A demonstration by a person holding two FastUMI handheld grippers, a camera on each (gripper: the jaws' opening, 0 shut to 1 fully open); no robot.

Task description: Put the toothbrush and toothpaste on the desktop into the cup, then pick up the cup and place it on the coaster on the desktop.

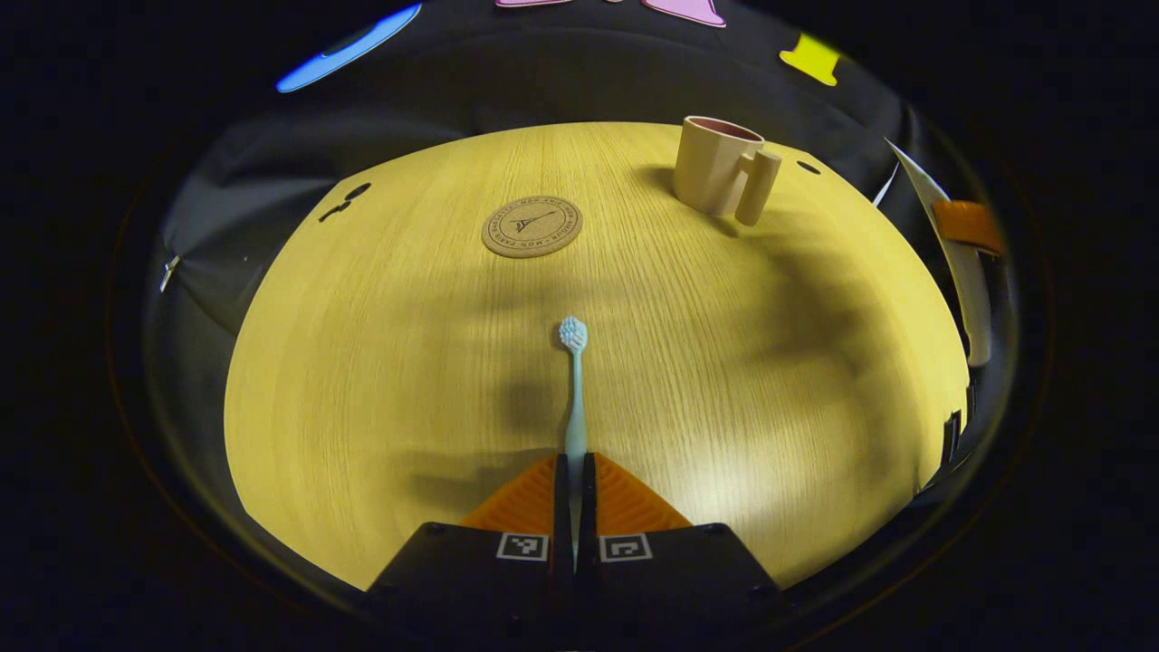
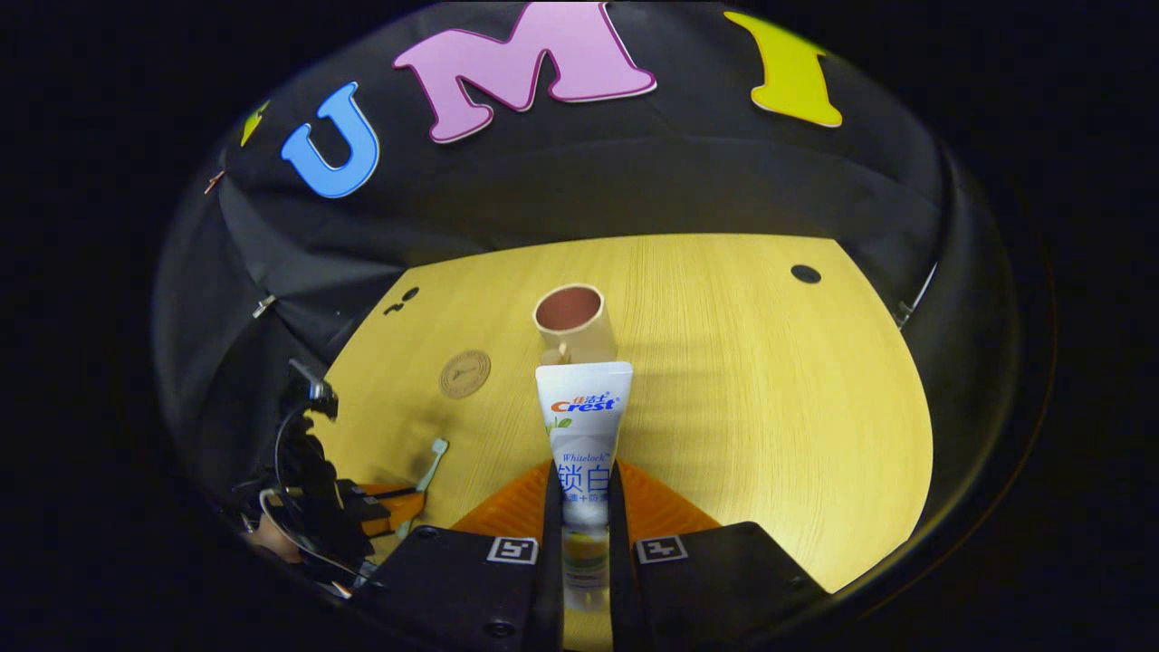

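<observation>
In the left gripper view my left gripper (image 1: pixel 575 466) is shut on the handle of a light blue toothbrush (image 1: pixel 574 389), whose bristled head points away over the wooden desktop (image 1: pixel 380 362). A round cork coaster (image 1: pixel 531 226) lies beyond it, and a beige cup (image 1: pixel 720 167) with a handle stands upright at the far right. In the right gripper view my right gripper (image 2: pixel 584 480) is shut on a white toothpaste tube (image 2: pixel 584 435), held up in front of the cup (image 2: pixel 572 321). The coaster (image 2: pixel 464 373) lies left of the cup. The left gripper (image 2: pixel 385 503) with the toothbrush (image 2: pixel 427 471) shows at lower left.
Black cloth walls surround the desktop (image 2: pixel 770 407) on all sides. The desktop has small dark holes at its far left (image 1: pixel 349 199) and far right (image 2: pixel 805 273). The toothpaste tube (image 1: pixel 960 263) held by the other gripper shows at the right edge of the left gripper view.
</observation>
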